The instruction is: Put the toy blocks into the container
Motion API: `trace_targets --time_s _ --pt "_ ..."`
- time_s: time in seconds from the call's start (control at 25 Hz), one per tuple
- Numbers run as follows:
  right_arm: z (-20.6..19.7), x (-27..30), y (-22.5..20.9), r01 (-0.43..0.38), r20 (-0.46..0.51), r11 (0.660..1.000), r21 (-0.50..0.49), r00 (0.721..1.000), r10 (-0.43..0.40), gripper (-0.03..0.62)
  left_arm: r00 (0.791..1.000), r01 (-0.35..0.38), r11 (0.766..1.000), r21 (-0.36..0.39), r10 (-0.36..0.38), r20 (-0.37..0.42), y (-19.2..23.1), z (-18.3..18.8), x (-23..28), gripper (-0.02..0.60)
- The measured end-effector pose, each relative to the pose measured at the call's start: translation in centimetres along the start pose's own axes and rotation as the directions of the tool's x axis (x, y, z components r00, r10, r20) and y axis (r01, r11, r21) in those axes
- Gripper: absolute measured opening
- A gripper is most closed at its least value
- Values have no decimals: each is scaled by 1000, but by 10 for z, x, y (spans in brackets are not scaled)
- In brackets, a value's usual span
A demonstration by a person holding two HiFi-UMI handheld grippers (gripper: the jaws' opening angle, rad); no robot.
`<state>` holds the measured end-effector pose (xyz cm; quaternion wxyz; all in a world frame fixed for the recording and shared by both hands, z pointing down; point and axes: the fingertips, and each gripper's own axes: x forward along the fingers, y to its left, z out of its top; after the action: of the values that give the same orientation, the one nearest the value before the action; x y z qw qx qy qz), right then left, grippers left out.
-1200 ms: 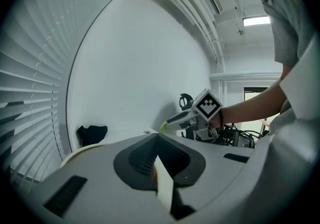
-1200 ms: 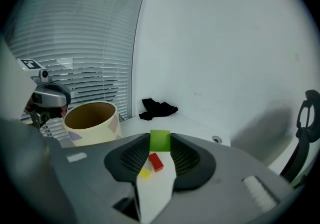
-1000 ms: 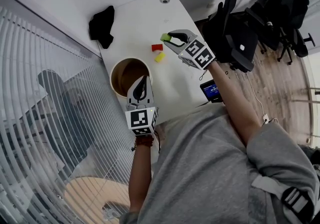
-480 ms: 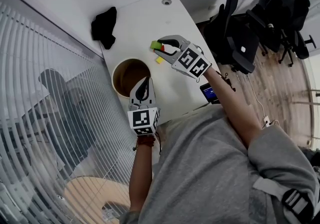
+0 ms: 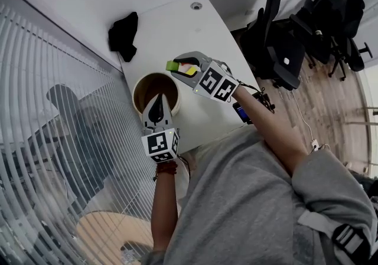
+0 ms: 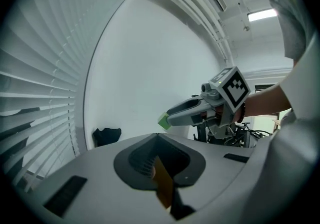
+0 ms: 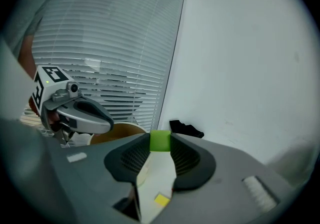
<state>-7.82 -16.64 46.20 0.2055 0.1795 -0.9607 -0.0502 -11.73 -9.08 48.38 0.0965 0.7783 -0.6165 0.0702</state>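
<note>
Left claw: nearest the person, the left claw (image 5: 156,102) is clamped on the near rim of the container (image 5: 140,84). A strip of its brown wall is pinched between the jaws in the left gripper view, and the hold appears to steady it.

Container: a round brown tub standing upright on the white counter (image 5: 177,22) close to the near-left edge. Its mouth faces up, and what lies inside cannot be made out.

Right claw: the right claw (image 5: 177,68) is clenched on a green block (image 5: 172,66), pinched at the very tips with the pads on two opposite faces.

Where the block is: held in the air at the container's far-right rim, just beside the mouth rather than over its middle.

The deciding relation: from the right claw, the open mouth lies toward the person and toward the window blinds. In the right gripper view the brown rim shows to the left of the block and below it. A short carry that way should bring the block over the opening.

Nearer hand: the left is already on the container, so the drop falls to the right.

Left on the counter: a yellow block (image 7: 161,199) shows on the counter below the right claw's jaws.

Far end: a black cloth (image 5: 123,33) lies by the far-left edge, well apart from the work.
</note>
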Motion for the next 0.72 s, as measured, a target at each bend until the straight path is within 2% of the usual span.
trace_targets --time_s 0.24,0.48,0.72 --pt "-2 18 26 -66 -18 997 -29 998 66 140 997 -79 997 -16 79 -1 32 -3 -5 8" --pt "4 33 48 -137 -32 989 -62 990 135 140 994 -109 994 -20 109 -11 42 1 -7 8" --pt "-2 41 63 -173 -54 981 -82 984 169 140 989 -146 989 -26 145 -20 51 -8 -12 8"
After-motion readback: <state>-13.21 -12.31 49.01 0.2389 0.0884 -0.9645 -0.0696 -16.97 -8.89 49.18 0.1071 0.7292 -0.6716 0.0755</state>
